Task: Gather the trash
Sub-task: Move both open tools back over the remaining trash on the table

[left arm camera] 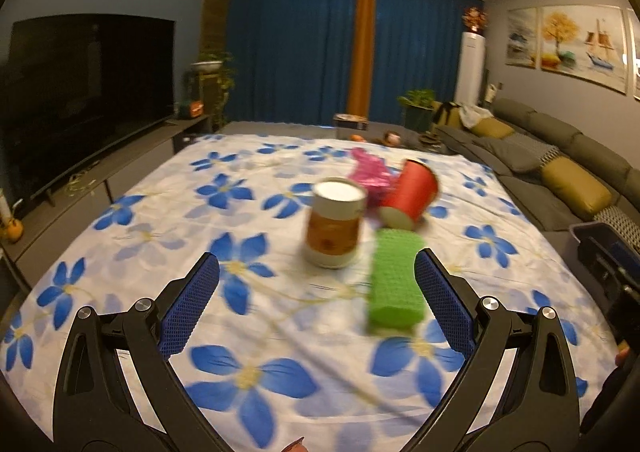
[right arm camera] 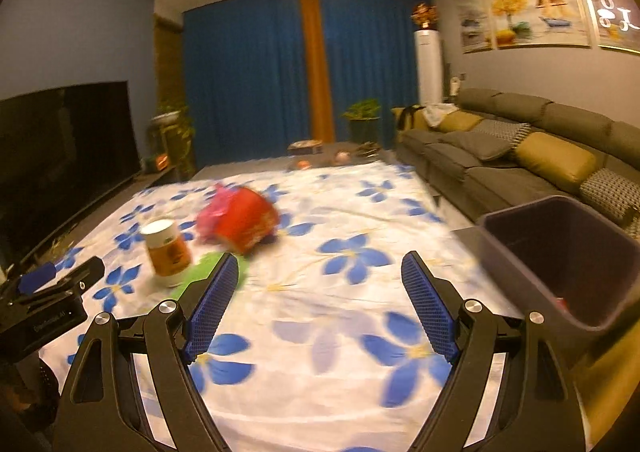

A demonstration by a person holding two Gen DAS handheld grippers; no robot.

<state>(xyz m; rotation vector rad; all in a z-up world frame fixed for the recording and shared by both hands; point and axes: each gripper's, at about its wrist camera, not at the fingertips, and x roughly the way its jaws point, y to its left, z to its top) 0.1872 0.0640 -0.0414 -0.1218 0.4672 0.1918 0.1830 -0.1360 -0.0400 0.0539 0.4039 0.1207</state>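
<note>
Left hand-held gripper [left arm camera: 316, 272]: tilted gently downward over the flowered cloth [left arm camera: 132, 236] covering the surface, jaws spread wide, nothing between the blue pads. Right hand-held gripper [right arm camera: 320, 272]: same downward tilt, jaws equally wide apart, empty. From the right wrist view the left tool's body sits low at the left edge. Both views are motion-blurred.

Count of trash on the cloth, four items:
- one cylindrical container [left arm camera: 335, 223] with white lid and orange label, upright;
- one red paper cup [left arm camera: 410, 194], tipped on its side, base toward the grippers;
- one pink crumpled wrapper [left arm camera: 370, 172], behind and touching the cup;
- one green waffle-textured cloth [left arm camera: 394, 280], lying flat, just beside the container and just beyond the left gripper's right pad.

One dark bin [right arm camera: 560, 252], open-topped, stands at the right edge of the surface; something small and red lies inside.

Open room: the cloth is bare in front of the right gripper and across its near half. Television [left arm camera: 88, 92] along the left edge, sofa [right arm camera: 520, 156] along the right.
</note>
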